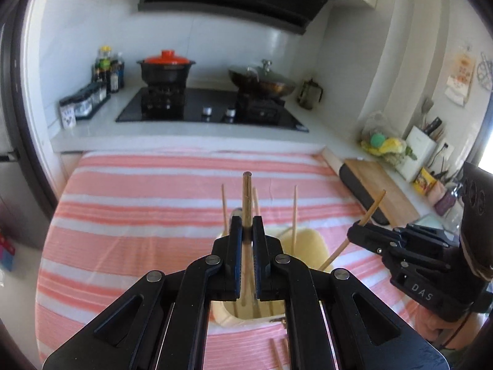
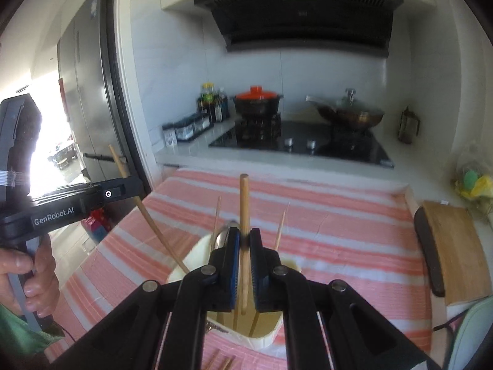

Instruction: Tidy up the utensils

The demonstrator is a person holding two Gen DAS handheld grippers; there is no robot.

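Both hand-held grippers are clamped shut, each w/ one chopstick. Left hand-held gripper (image 1: 246, 231) pinches a darker wooden chopstick (image 1: 246, 197); right hand-held gripper (image 2: 245, 240) pinches a pale round wooden chopstick (image 2: 244, 209). The cream plastic utensil holder (image 1: 308, 243) sits directly below and just ahead of both tips, on the pink-and-white striped cloth-covered surface (image 1: 154, 203), other sticks already inside. Judgement: lower each tip-first into the holder, clear of the standing sticks, then release; loose ones lie behind.
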